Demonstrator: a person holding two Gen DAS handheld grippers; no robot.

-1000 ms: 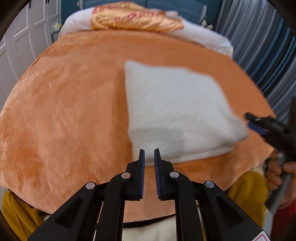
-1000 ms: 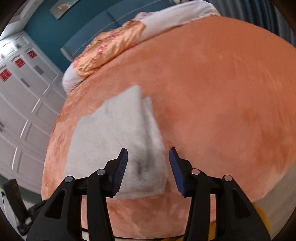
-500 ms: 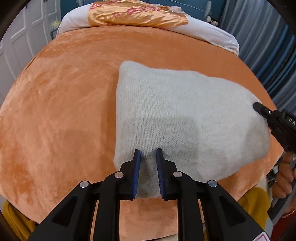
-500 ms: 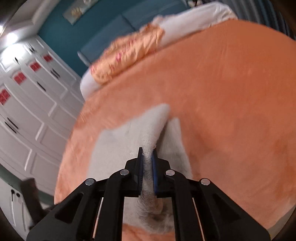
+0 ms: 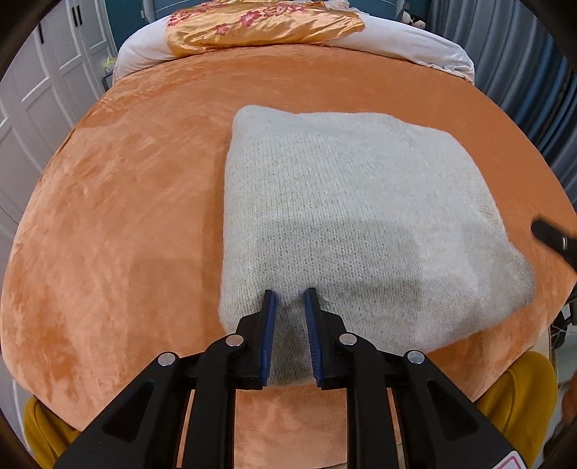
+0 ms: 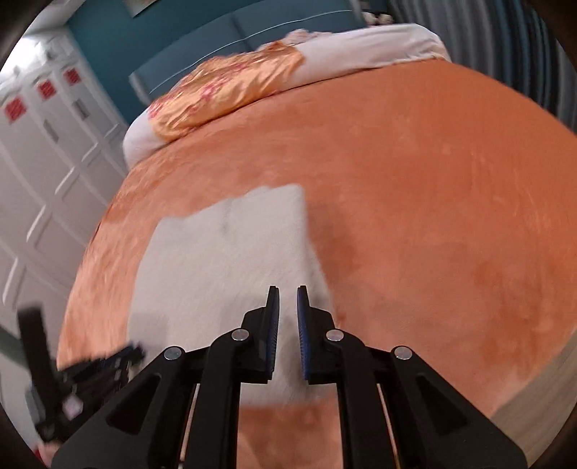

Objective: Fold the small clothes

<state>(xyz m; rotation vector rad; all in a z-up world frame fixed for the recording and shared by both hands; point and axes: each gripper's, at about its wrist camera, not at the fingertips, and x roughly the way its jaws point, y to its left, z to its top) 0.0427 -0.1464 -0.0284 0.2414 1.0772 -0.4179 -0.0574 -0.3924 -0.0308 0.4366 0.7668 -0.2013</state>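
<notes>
A white knit garment [image 5: 346, 216] lies folded into a thick rectangle on the orange plush bed cover [image 5: 119, 223]. My left gripper [image 5: 290, 296] is at its near left edge, shut on a pinch of the knit that bulges between the blue pads. In the right wrist view the garment [image 6: 223, 259] is blurred. My right gripper [image 6: 288, 288] hangs over its near right part with the jaws almost together, and no cloth rises between them. Seen from the left wrist, the right gripper's tip [image 5: 551, 238] stands just off the garment's right corner. The left gripper [image 6: 97, 364] shows as a blur at lower left.
An orange satin pillow [image 5: 263, 25] and white bedding [image 5: 407, 47] lie at the head of the bed. White wardrobe doors [image 5: 39, 83] stand to the left and a blue-grey curtain [image 5: 533, 90] to the right. The person's yellow clothing [image 5: 515, 397] is at the bed's near edge.
The left gripper came down from in front of the garment onto its near edge. The right gripper shut on the right flap and lifted it; now the garment lies flat and that gripper has drawn back.
</notes>
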